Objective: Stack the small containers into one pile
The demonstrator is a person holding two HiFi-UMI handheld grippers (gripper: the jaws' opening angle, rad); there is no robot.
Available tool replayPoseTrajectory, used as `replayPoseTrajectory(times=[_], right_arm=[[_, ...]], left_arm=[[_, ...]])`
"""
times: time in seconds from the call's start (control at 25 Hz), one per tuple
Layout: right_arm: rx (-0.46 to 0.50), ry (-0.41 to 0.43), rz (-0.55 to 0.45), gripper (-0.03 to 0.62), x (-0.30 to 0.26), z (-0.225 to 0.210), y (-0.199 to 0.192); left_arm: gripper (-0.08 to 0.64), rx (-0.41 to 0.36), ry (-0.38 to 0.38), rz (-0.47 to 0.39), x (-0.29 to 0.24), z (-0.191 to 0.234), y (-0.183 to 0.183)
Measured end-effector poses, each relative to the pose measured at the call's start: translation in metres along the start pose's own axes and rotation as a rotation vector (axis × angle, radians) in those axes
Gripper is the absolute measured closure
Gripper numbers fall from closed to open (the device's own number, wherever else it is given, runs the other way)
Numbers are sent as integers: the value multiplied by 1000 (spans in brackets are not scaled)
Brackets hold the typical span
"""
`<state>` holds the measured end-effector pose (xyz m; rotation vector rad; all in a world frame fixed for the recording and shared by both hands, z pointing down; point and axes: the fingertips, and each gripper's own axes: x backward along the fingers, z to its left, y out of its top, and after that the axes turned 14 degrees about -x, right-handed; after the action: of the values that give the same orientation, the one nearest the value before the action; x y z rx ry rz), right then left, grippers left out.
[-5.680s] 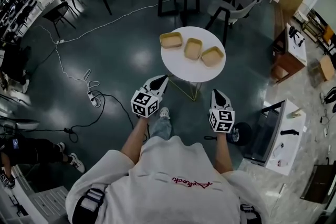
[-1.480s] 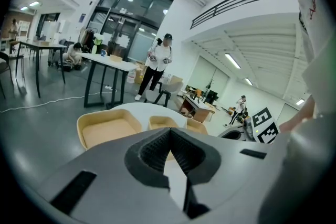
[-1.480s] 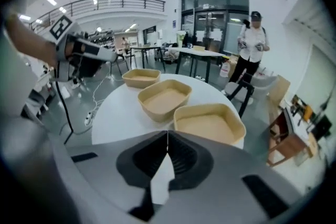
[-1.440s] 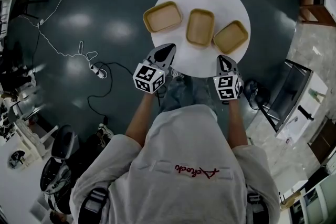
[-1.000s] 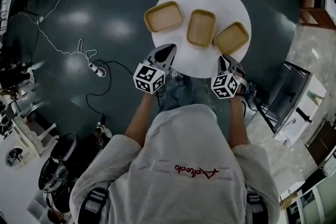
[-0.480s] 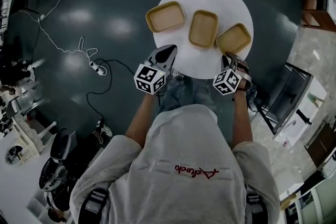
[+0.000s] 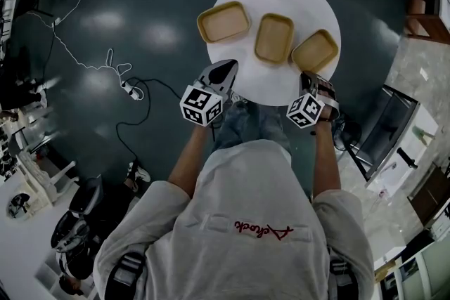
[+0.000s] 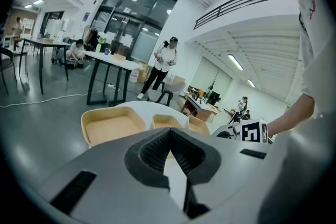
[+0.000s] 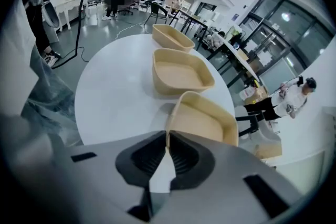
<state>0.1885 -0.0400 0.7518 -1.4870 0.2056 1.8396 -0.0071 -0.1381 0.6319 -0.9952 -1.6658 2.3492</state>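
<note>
Three tan shallow containers lie in a row on the round white table (image 7: 281, 86): left (image 7: 223, 22), middle (image 7: 274, 38) and right (image 7: 315, 51). My right gripper (image 7: 314, 79) hangs over the table's near right edge, pointing steeply down. In the right gripper view its jaws (image 9: 167, 136) are together, their tips at the near rim of the right container (image 9: 202, 120). I cannot tell whether they pinch the rim. The middle container (image 9: 178, 75) and left container (image 9: 172, 38) lie beyond. My left gripper (image 7: 226, 68) is shut and empty at the near left edge, short of the left container (image 8: 112, 126).
Cables (image 7: 105, 67) and a power strip (image 7: 127, 89) lie on the dark floor to the left. A dark cabinet (image 7: 373, 130) stands right of the table. The person's legs (image 7: 246, 124) press against the near edge. In the left gripper view, a person (image 8: 164, 63) and tables stand beyond.
The person has walked up to the table. Over the last second my right gripper rolled and sank toward the right container's near rim. My left gripper stayed put.
</note>
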Motion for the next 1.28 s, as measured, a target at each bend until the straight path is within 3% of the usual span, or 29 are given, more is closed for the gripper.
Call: replayPoseTrajectory(times=[0.64, 1.04, 1.28], right_arm=[[101, -82, -121, 561, 37, -19, 39], [274, -17, -221, 561, 45, 8, 94], [378, 24, -263, 561, 66, 7, 78]], left_arm=[[549, -13, 16, -47, 14, -6, 21], [549, -2, 87, -84, 41, 5, 30], [549, 7, 146, -100, 49, -32, 40]])
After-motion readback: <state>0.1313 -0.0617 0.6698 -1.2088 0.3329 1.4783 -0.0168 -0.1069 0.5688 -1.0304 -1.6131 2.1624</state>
